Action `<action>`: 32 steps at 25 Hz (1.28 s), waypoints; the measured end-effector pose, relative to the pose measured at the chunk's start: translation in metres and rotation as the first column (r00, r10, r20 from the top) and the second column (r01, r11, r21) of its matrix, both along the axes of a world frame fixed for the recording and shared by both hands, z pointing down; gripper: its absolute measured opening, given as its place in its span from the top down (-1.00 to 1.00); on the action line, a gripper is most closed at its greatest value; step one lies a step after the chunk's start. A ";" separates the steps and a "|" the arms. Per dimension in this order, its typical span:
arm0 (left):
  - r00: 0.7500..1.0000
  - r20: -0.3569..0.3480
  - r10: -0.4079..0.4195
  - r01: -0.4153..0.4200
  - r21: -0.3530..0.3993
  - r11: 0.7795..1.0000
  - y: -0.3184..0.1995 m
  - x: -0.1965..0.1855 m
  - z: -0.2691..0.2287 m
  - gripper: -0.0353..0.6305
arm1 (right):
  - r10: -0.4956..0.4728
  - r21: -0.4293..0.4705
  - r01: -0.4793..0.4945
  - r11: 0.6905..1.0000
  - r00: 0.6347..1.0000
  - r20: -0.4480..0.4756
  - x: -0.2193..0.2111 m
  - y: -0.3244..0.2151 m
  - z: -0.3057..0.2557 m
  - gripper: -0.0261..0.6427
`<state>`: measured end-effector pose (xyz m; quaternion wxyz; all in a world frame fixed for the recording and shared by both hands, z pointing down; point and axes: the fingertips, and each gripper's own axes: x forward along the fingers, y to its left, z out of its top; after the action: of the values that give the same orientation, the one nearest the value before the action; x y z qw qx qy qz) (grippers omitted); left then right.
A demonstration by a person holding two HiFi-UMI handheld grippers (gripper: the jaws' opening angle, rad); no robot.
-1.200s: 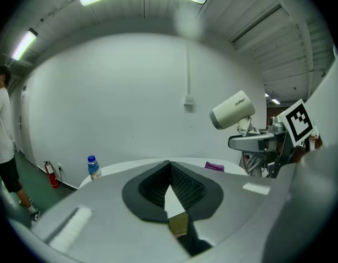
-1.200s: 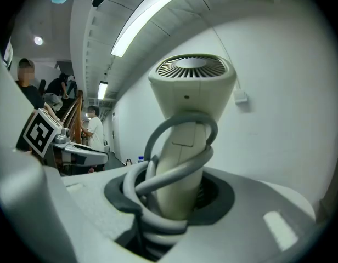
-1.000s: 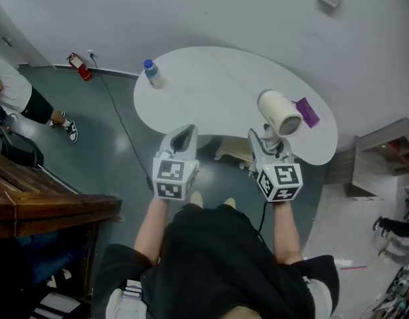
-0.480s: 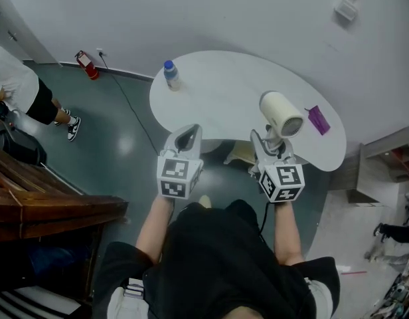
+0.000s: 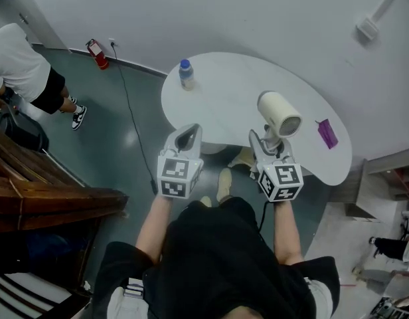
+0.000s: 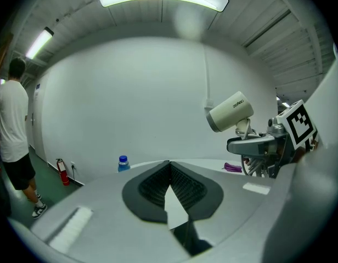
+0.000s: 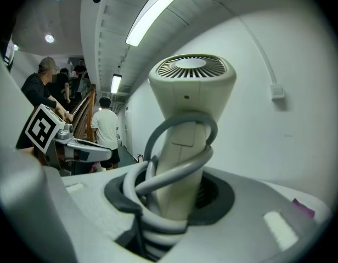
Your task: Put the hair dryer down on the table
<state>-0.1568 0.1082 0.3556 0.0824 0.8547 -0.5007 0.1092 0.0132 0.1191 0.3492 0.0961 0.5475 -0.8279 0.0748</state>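
A cream hair dryer [image 5: 279, 113] stands upright in my right gripper [image 5: 266, 143], which is shut on its handle; a grey cord [image 7: 177, 166] is looped round the handle. The right gripper view has the dryer's vented back [image 7: 192, 92] at the top and the handle down between the jaws. It hangs in the air over the near edge of the white oval table [image 5: 231, 92]. My left gripper [image 5: 186, 137] is level with it to the left, shut and empty, its pads meeting at the tip [image 6: 170, 166]. The left gripper view catches the dryer [image 6: 230, 112] from the side.
A blue-capped bottle [image 5: 185, 73] stands at the table's far left edge and a small purple thing [image 5: 327, 133] lies near its right end. A red fire extinguisher [image 5: 95, 52] and a floor cable stand by the wall. A person in white [image 5: 22, 65] stands at far left; dark wooden furniture [image 5: 45, 198] is nearby.
The table, bottle and purple thing have slid right and lower in the head view as the wearer steps forward. Both grippers keep their pose and the dryer stays gripped.
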 end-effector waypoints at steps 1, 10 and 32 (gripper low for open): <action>1.000 0.001 -0.007 0.007 -0.001 1.000 -0.004 -0.001 0.001 0.88 | -0.009 -0.002 0.009 1.000 1.000 0.001 -0.002 -0.006 0.001 0.36; 0.997 0.007 -0.075 0.076 -0.023 0.997 -0.063 -0.007 0.013 0.88 | -0.084 -0.028 0.084 0.996 0.996 -0.015 -0.011 -0.080 0.020 0.36; 0.995 0.031 -0.094 0.097 -0.134 0.986 -0.211 0.072 0.069 0.88 | -0.142 -0.171 0.138 0.976 0.990 -0.011 0.060 -0.239 0.096 0.36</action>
<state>-0.0847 -0.1027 0.4250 0.1392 0.8208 -0.5335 0.1496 0.0733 -0.1202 0.4449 0.1570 0.4786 -0.8537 0.1319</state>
